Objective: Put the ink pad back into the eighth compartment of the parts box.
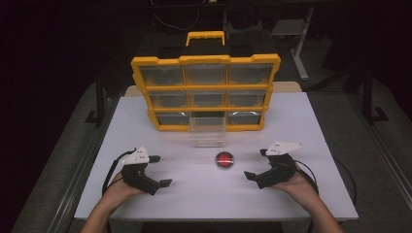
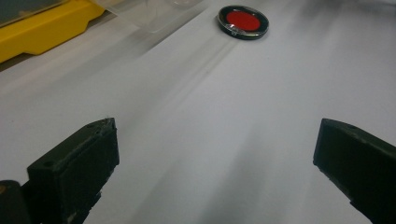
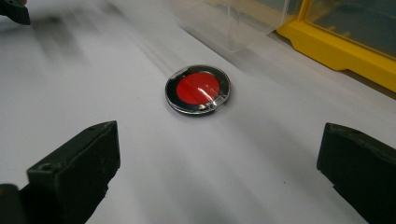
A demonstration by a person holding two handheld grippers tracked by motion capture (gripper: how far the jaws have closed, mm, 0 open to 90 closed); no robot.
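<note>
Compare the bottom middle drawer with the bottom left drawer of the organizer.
The middle drawer is pulled out onto the table; the left drawer sits flush in the organizer. The middle drawer's clear walls show; only the left drawer's front shows. Both are clear plastic in the bottom row.

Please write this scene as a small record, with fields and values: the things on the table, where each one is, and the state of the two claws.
table: white top
organizer: yellow, nine drawer slots, handle on top, stands at the far side
clear drawer: pulled out from the bottom middle slot, looks empty
round item: flat disc, red centre, dark rim, lies in front of the clear drawer
left claw: open, holds nothing, near left of the disc
right claw: open, holds nothing, near right of the disc
contact: neither claw touches the disc
</note>
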